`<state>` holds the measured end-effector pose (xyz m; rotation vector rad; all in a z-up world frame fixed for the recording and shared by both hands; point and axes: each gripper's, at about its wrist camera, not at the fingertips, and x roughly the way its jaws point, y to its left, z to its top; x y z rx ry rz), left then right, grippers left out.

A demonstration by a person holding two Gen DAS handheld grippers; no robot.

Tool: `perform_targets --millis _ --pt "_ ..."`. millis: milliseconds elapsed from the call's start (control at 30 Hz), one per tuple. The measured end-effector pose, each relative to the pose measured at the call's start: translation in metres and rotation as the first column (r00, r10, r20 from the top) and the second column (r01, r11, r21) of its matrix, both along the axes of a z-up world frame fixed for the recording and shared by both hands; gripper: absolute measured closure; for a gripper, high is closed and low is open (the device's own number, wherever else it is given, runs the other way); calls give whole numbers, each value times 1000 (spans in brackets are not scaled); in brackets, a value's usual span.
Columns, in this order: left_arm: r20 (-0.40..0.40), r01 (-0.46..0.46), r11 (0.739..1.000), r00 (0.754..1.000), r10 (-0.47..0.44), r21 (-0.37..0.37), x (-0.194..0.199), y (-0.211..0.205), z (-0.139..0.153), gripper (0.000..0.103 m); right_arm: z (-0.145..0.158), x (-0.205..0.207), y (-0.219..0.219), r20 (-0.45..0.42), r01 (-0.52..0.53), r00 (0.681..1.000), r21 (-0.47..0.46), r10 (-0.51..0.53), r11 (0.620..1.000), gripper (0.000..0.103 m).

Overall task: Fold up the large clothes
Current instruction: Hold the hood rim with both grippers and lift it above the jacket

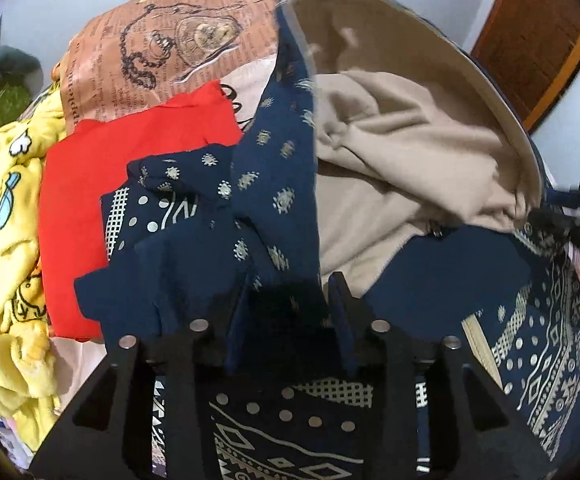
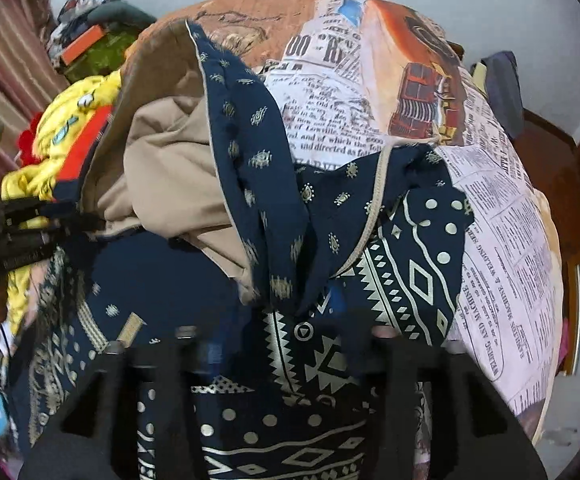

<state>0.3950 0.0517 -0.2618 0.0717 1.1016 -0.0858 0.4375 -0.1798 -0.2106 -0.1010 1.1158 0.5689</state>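
Note:
A large navy garment (image 1: 274, 168) with a pale geometric print and a beige lining (image 1: 401, 168) lies heaped on the bed, partly folded over itself. My left gripper (image 1: 291, 284) points down onto it; its jaws stand apart with a loose ridge of navy cloth between them, not pinched. In the right wrist view the same garment (image 2: 250, 184) and its lining (image 2: 162, 168) fill the middle. My right gripper (image 2: 286, 336) hangs over the printed border, jaws apart, with cloth lying slack under them. Each gripper shows blurred at the other view's edge.
A red garment (image 1: 130, 184) and a yellow cartoon fleece (image 1: 6, 208) are piled to the left of the navy one. A newspaper-print sheet (image 2: 409, 120) covers the bed. Wooden furniture (image 2: 569, 184) stands at the right, and a striped curtain (image 2: 6, 64) hangs at the far left.

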Motion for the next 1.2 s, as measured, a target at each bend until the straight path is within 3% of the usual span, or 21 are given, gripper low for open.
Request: perform_targets --millis 267,500,700,933,1100,1167,1200 --pt "77 36 999 996 -35 -4 3 -3 32 49 33 7 8 74 -13 997 86 6 996 51" --pt "152 17 1000 988 -15 -16 40 5 59 49 43 33 33 157 -37 987 80 24 996 48" --pt "155 -4 1000 988 6 -13 82 11 54 49 33 63 54 156 -44 987 67 33 997 48" --pt "108 -58 994 992 68 -95 129 21 32 49 5 97 66 86 -26 996 84 18 996 48" --pt "105 -59 987 992 76 -151 142 15 25 67 -2 100 66 56 -25 998 142 17 990 49" --pt "108 -52 989 992 67 -137 143 10 25 88 -2 96 68 77 -40 997 128 30 991 70" --pt "109 -46 990 992 60 -130 143 7 25 92 -1 94 71 83 -56 996 115 46 992 75"
